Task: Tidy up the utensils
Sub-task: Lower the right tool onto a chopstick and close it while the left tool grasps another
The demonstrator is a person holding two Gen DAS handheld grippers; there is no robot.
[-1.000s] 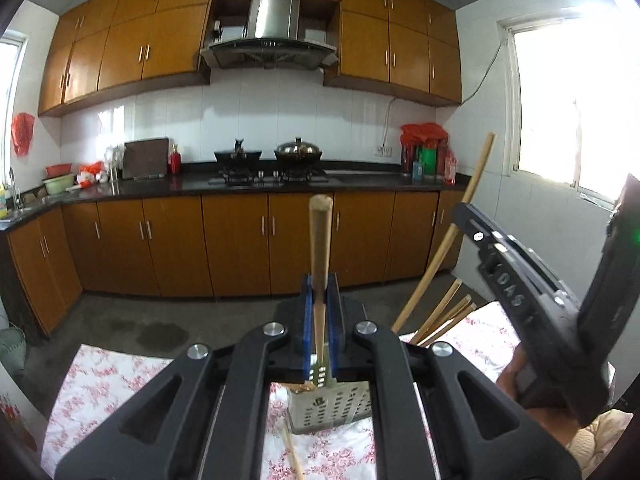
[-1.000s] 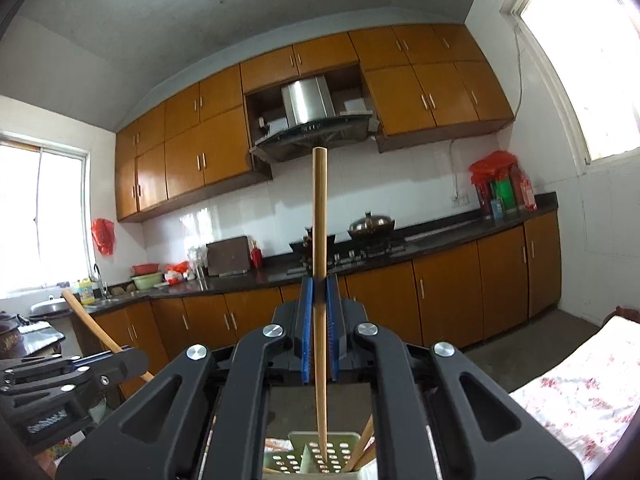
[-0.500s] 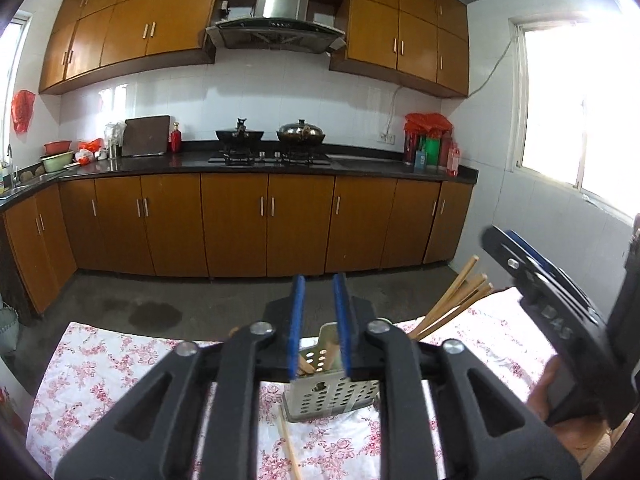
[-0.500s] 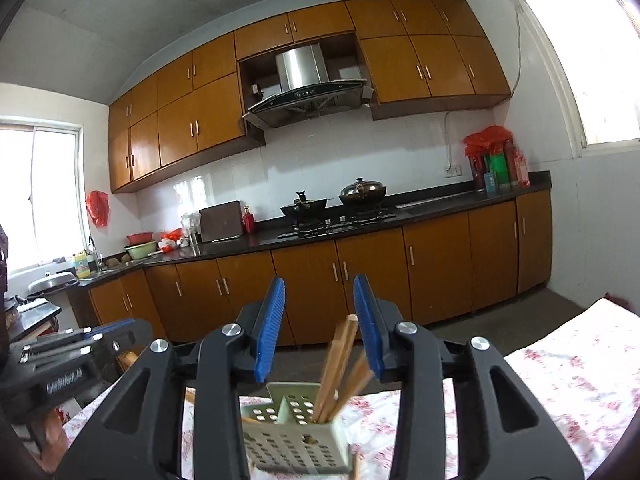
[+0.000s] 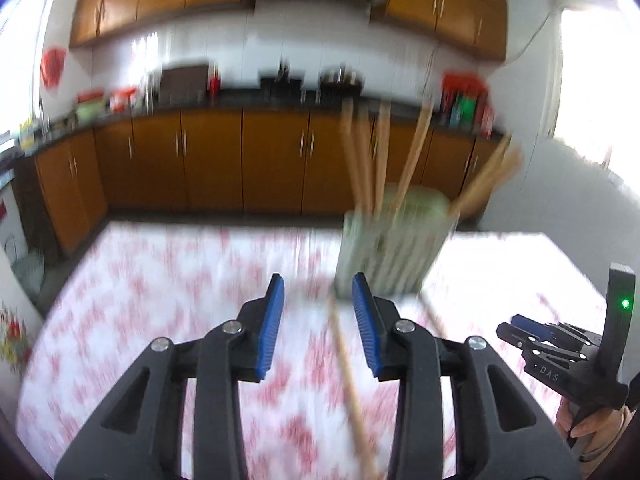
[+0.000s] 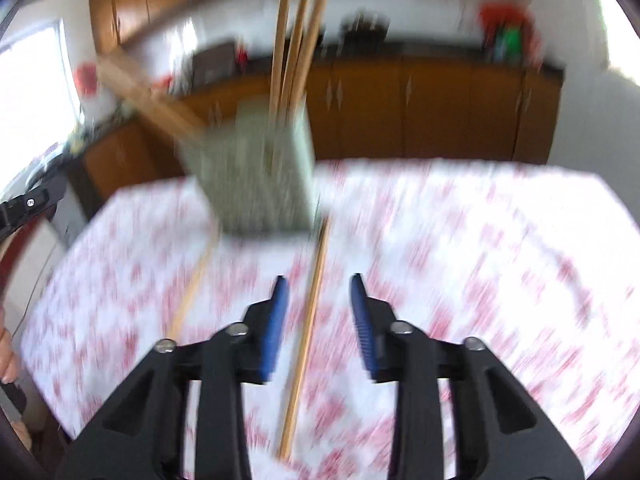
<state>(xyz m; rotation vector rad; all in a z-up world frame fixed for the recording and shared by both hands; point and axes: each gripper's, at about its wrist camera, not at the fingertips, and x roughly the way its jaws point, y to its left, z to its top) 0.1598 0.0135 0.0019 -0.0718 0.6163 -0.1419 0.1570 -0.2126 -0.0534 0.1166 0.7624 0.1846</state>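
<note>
Now both views are tilting down toward the tabletop and smearing with motion, where half a second ago they were looking level across the kitchen. The left gripper (image 5: 318,316) is hanging above the floral tablecloth (image 5: 160,300) with its blue pads spread wide and holding nothing, opened further than before. A loose chopstick (image 5: 348,380) is lying on the cloth between its fingers, running toward 6 o'clock. The perforated utensil holder (image 5: 384,248) is standing at about 1 o'clock from that gripper, its bundle of wooden chopsticks (image 5: 368,160) fanning upward. In the right wrist view, the right gripper (image 6: 316,312) is likewise gaping and empty over the cloth, with another chopstick (image 6: 308,328) lying between its pads, and the holder is sitting at 11 o'clock. A second stick (image 6: 196,280) is resting at 10 o'clock.
</note>
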